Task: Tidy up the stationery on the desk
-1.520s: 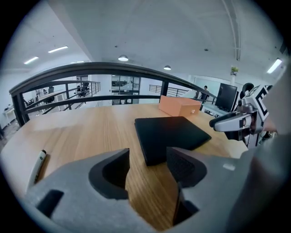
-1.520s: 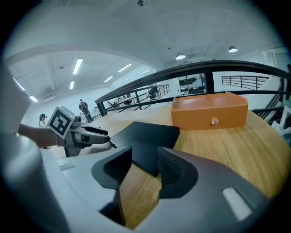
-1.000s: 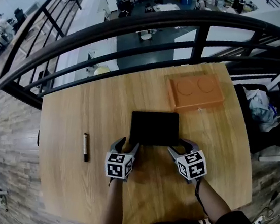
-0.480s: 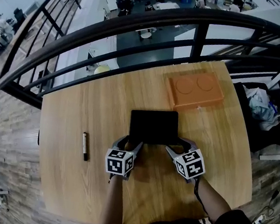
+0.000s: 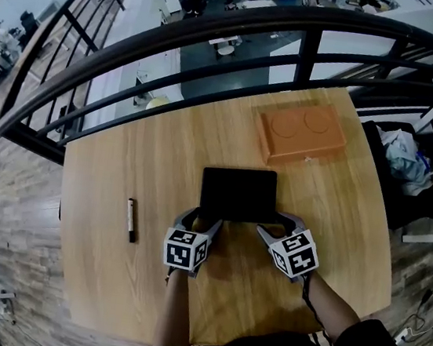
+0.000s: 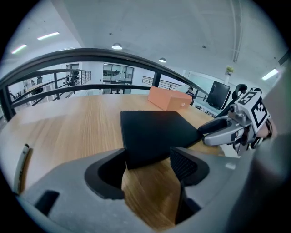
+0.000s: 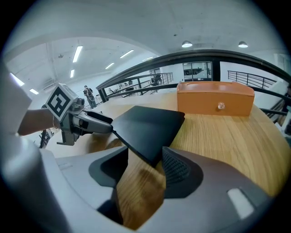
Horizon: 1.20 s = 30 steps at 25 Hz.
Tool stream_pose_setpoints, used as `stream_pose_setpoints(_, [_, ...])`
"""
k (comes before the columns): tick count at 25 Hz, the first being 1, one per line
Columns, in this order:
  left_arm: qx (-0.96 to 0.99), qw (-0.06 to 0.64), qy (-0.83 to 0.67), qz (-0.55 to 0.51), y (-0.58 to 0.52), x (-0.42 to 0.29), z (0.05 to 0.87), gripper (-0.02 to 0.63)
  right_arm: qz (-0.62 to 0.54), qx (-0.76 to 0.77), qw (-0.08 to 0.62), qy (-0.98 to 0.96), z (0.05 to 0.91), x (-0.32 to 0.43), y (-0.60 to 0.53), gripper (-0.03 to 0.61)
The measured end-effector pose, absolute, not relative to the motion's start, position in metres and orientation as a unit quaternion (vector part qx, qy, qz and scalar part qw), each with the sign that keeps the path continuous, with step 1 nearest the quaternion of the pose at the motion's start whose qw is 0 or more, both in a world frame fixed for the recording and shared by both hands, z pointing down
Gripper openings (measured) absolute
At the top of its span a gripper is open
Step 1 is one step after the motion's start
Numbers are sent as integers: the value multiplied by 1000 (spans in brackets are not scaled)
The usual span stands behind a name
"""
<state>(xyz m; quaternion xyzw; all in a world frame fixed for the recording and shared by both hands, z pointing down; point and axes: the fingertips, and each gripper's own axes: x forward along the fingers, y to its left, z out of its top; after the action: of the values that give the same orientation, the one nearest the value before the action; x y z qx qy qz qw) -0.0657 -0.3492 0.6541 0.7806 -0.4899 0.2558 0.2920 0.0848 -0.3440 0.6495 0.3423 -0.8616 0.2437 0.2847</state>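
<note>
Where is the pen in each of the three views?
Head view: the pen lies on the desk, left of the black pad and apart from it.
Left gripper view: the pen is low at the far left edge.
Right gripper view: not in it.
Shared landmark: the black pad, near the middle of all three views.

One black pad (image 5: 237, 195) is counted at centre, one orange box (image 5: 300, 137) at upper right, one pen (image 5: 130, 219) at left.

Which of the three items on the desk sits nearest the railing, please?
The orange box, at the far edge; the black pad lies in the middle, the pen off to the left.
</note>
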Motion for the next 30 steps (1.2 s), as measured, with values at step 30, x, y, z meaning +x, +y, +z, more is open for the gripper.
stream_pose_setpoints(30, [822,270,-414,283,-243,-57,658,291,267,382,307,-829,655,90,-202,229])
